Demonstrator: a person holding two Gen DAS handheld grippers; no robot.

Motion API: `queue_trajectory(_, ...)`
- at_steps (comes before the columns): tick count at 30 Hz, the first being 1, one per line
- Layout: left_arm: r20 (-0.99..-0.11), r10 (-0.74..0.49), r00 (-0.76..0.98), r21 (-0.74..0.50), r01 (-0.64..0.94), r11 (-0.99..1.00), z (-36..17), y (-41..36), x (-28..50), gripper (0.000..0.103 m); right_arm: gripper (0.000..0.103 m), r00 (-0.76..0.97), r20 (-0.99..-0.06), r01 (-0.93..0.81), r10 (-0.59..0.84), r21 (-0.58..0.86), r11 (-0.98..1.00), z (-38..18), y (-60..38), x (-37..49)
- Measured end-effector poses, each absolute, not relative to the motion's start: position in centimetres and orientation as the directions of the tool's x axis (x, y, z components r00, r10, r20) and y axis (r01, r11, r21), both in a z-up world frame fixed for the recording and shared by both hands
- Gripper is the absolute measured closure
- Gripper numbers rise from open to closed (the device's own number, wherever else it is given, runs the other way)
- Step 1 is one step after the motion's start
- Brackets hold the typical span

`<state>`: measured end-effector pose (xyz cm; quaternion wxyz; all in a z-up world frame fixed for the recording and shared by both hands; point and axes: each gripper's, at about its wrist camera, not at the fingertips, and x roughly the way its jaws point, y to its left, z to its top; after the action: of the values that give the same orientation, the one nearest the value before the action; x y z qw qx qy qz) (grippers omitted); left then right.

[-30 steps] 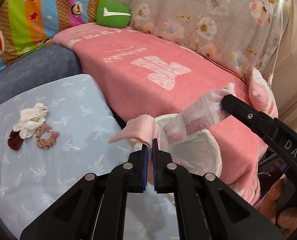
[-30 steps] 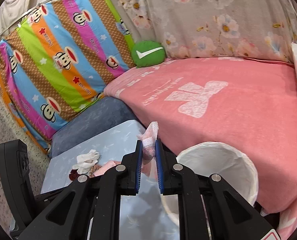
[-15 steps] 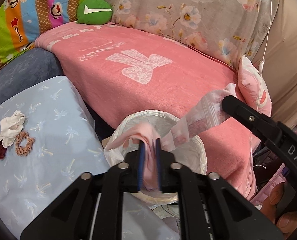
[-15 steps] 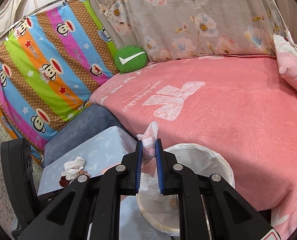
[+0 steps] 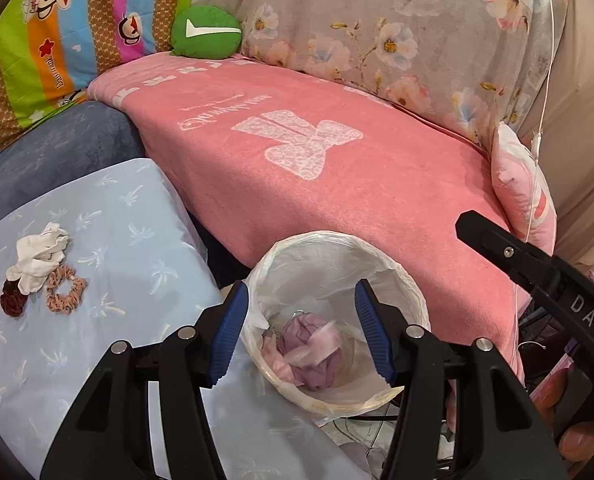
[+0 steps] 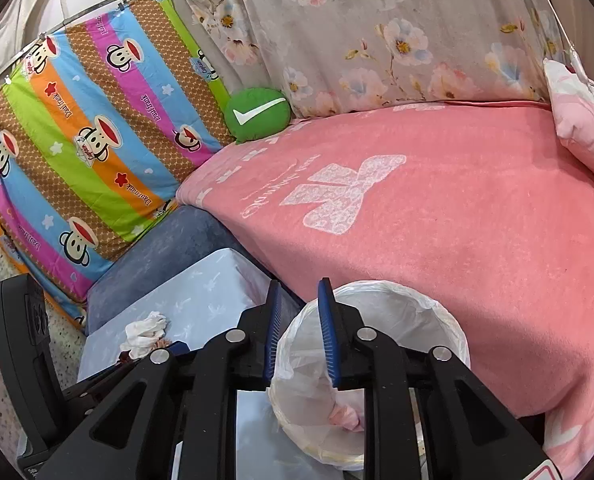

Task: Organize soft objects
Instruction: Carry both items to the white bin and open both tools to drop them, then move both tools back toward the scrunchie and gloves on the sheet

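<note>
A round bin lined with a white plastic bag (image 5: 401, 276) (image 6: 437, 308) stands between the pale blue table and the pink bed. Inside it lie a purple bundle (image 5: 309, 350) and pinkish soft pieces in a clear bag (image 6: 345, 414). My left gripper (image 5: 301, 300) hangs wide open right over the bin, nothing between its blue pads. My right gripper (image 6: 300, 300) is also open and empty above the bin's left rim; its black finger (image 5: 497, 244) shows at the right of the left wrist view. A white cloth (image 5: 39, 256) (image 6: 145, 330), a patterned scrunchie (image 5: 66, 294) and a dark red scrunchie (image 5: 12, 303) lie on the table.
The pale blue table cover (image 5: 117, 232) (image 6: 201, 292) fills the left foreground. A pink blanket covers the bed (image 5: 317, 168) (image 6: 437, 216), with a green round cushion (image 5: 205, 32) (image 6: 258, 114), a striped monkey-print cushion (image 6: 89, 152) and a pink pillow (image 5: 521, 196). A hand (image 5: 581, 444) shows at bottom right.
Both grippers have opened. The pink cloth left my left gripper and the clear bag left my right gripper; both now lie in the bin.
</note>
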<state>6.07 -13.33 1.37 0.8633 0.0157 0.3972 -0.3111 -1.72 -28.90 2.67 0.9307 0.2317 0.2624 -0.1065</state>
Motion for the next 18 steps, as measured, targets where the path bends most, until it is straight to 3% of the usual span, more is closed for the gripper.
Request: queue_trajectory(18, -0.697, -0.495, 0.519, -0.227, 0.494, 0.839, 1.0, -10.9, 6.7, 0.05, 0.08, 0.828, -0.559, 0.267, -0.027, 0.351, 0.898, 2.1, -26.0, -0.1)
